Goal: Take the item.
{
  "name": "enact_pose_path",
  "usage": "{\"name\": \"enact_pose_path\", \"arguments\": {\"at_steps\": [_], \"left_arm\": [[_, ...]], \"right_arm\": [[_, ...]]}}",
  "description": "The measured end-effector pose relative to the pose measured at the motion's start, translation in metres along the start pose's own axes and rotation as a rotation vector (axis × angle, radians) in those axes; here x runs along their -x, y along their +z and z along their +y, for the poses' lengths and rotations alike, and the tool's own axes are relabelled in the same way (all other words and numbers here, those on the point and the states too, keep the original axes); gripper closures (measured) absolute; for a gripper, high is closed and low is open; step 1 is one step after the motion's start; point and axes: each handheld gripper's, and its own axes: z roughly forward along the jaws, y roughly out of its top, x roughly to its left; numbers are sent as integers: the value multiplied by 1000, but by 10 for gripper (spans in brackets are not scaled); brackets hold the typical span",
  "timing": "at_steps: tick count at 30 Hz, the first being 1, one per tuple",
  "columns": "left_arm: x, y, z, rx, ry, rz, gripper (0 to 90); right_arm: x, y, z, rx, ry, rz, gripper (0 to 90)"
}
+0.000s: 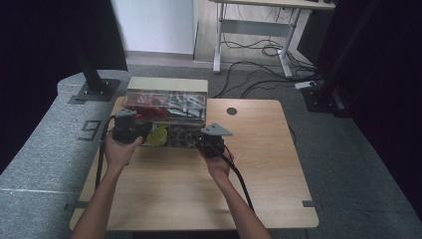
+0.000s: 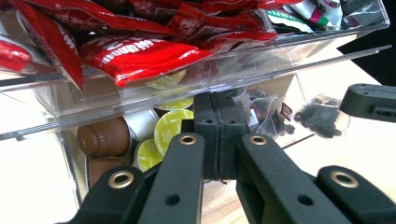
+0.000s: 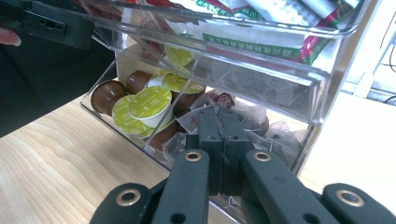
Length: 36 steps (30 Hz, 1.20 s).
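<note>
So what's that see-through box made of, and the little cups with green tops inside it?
The see-through box looks like clear hard plastic, maybe acrylic: glossy, with bright shiny edges, and you can see right through it. The little cups look like smooth brown plastic with thin green lids, perhaps foil. The table looks like pale wood with grain lines.

A light wooden table (image 1: 268,164) stands on grey carpet (image 1: 358,164). Beyond it, black cables (image 1: 259,52) trail beneath a white-legged desk (image 1: 219,37) at the far side.
</note>
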Motion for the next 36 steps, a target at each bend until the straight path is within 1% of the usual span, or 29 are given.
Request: {"name": "enact_pose_path", "arguments": {"at_steps": [8, 17, 30, 36], "left_arm": [[0, 0, 0, -1, 1, 1, 896], [1, 0, 0, -1, 0, 3, 896], [1, 0, 0, -2, -1, 3, 896], [1, 0, 0, -3, -1, 2, 896]], "right_arm": [[3, -8, 3, 11, -3, 1, 888], [5, -16, 1, 19, 5, 4, 888], [10, -23, -1, 22, 10, -6, 888], [13, -29, 1, 31, 1, -14, 888]]}}
